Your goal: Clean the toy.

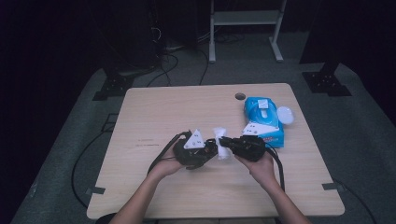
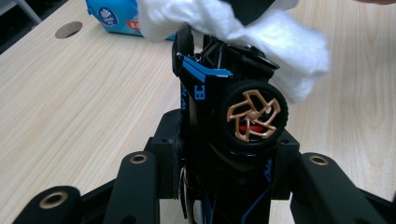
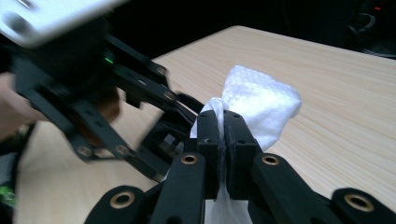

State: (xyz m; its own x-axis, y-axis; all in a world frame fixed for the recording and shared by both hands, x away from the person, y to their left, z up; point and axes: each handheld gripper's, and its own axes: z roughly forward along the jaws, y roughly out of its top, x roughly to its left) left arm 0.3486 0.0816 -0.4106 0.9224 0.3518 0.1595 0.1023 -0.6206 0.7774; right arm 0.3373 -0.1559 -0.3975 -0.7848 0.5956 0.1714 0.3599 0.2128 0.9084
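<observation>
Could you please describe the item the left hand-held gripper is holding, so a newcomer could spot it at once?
Start at the wooden table and find the left hand-held gripper near its middle. Clamped upright between its jaws is a black toy car. Blue trim and a bronze-spoked wheel set it apart from the white wipe against its top.

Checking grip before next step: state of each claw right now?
Left claw: closed on the toy car.
Right claw: closed on the white wipe.
</observation>
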